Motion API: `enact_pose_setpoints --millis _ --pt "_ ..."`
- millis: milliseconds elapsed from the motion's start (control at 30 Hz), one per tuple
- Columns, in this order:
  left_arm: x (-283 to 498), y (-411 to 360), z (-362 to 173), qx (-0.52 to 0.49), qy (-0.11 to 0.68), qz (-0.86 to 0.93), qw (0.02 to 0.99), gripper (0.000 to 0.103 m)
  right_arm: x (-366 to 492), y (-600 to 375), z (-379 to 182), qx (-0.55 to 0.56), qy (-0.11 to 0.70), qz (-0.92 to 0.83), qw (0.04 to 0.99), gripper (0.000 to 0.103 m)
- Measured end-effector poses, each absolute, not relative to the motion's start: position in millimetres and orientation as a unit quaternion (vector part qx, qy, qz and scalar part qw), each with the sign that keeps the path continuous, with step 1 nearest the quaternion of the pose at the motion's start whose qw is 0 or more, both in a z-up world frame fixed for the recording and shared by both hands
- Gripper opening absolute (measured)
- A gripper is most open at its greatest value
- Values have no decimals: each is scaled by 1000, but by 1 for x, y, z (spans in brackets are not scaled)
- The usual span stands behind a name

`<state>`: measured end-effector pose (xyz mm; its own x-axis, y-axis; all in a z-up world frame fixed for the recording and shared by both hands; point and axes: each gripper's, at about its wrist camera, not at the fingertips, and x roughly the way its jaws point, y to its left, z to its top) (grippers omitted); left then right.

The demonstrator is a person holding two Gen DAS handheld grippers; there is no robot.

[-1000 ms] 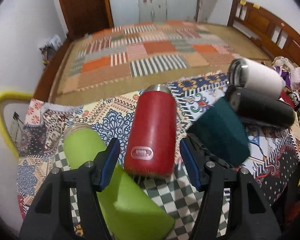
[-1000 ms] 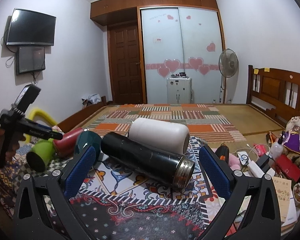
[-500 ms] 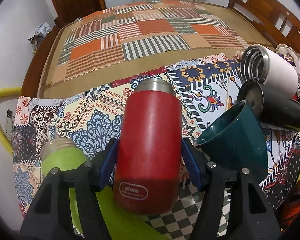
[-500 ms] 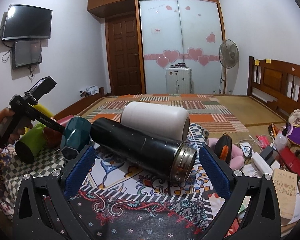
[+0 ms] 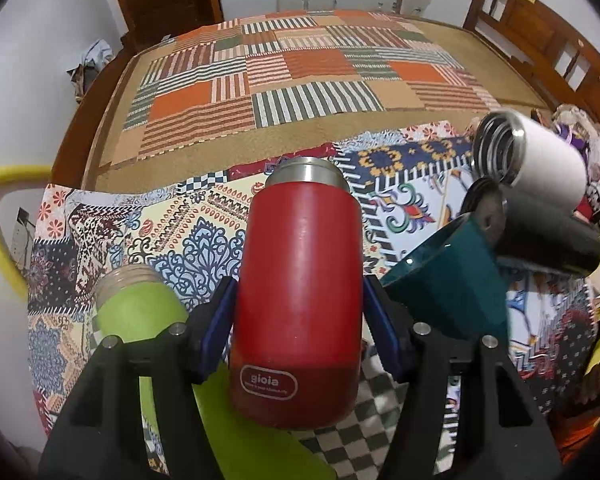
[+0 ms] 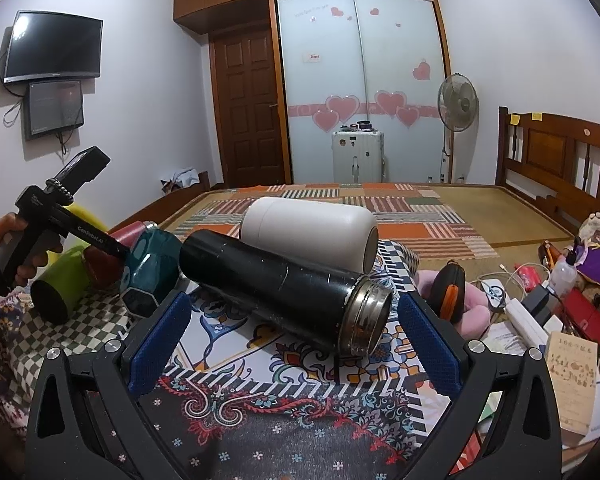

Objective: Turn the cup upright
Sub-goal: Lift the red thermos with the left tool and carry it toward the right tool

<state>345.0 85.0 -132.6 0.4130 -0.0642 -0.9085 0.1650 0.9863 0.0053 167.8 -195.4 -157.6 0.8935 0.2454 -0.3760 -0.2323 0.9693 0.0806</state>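
A red flask [image 5: 300,296] with a steel rim lies on its side on the patterned cloth [image 5: 196,236]. My left gripper [image 5: 298,328] straddles it, blue pads [image 5: 219,322] against both sides, shut on it. In the right wrist view the left gripper [image 6: 116,246] reaches the red flask [image 6: 126,234], mostly hidden behind a teal cup [image 6: 152,270]. My right gripper [image 6: 292,338] is open and empty, a black flask [image 6: 284,286] lying on its side just beyond its fingers.
A green flask [image 5: 140,320] lies left of the red one, a teal cup [image 5: 452,280] right of it. A white flask [image 5: 540,156] and the black flask [image 5: 548,236] lie on their sides at right. Clutter [image 6: 560,288] sits at the right table edge.
My left gripper moved forward around the red flask and closed its pads on its sides. The right gripper shifted slightly closer to the black flask and stayed open.
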Motion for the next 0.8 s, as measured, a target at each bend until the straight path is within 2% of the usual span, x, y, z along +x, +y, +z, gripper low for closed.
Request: enact_pose_setpoints --millis 433,800 --pt "269 52 -55 65 482 -93 869 62 135 -196 -129 17 164 130 978 103" --pt "209 7 -58 66 483 -140 862 62 100 -196 -117 8 150 133 980 103"
